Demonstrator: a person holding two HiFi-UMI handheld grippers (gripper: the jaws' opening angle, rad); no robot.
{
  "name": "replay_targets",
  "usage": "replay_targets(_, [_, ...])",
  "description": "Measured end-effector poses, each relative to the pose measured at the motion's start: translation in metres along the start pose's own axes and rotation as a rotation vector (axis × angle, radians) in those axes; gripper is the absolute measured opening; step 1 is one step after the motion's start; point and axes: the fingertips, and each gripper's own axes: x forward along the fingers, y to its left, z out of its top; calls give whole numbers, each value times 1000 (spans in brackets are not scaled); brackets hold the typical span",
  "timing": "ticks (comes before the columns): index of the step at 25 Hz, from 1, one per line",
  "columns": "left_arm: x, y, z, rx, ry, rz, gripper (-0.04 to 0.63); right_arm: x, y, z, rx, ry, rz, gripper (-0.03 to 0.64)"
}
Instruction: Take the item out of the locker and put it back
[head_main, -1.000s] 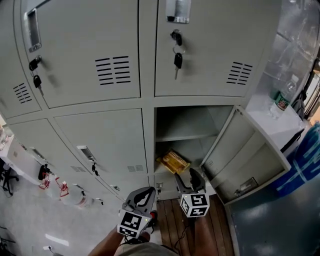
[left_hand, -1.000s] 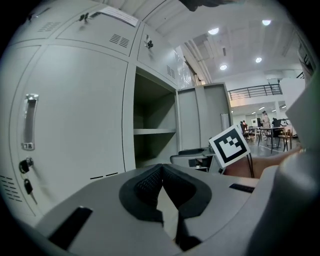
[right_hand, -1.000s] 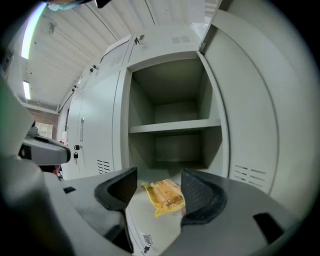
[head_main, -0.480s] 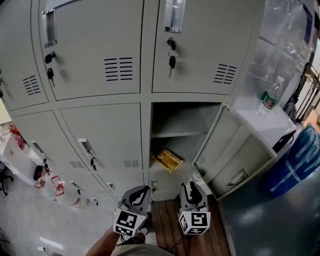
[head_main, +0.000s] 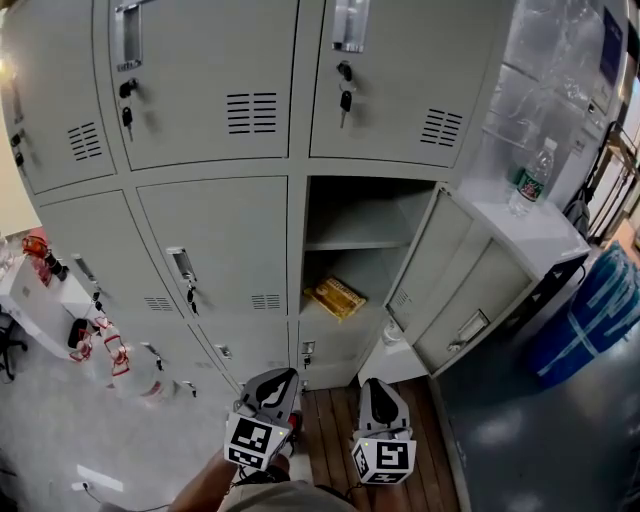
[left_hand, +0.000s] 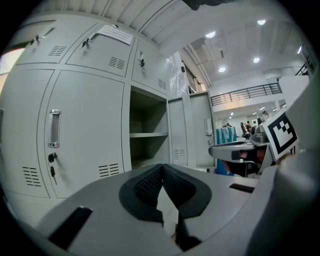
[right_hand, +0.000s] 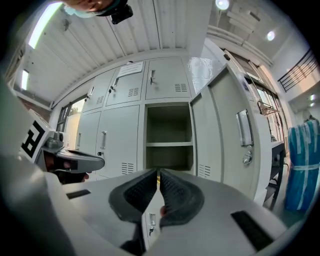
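- Right gripper (head_main: 378, 385) jaws just closed, empty; left gripper (head_main: 281, 378) pinched shut, so neither could take the yellow packet (head_main: 334, 296) at 12 o'clock.
- Open door (head_main: 447, 285) at 1 o'clock may snag the right gripper.

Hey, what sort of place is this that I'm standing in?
Probably a locker area in a large industrial hall: a bank of grey metal lockers, keys hanging in their doors, and a railed upper gallery under ceiling lights beyond.

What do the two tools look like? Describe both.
Both the left tool and right tool are grey, wedge-shaped, with black ribbed pads inside the jaws. Each carries a white cube printed with black square markers. The right tool's jaws have just closed, empty.
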Motion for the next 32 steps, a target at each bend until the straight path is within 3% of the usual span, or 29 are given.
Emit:
replay_targets(9, [-19, -19, -7, 1, 10, -6, 20, -30, 1, -18, -5, 32, -18, 17])
replay_targets(32, [-17, -20, -8, 2, 16, -3, 20, -27, 5, -13, 8, 20, 13, 17])
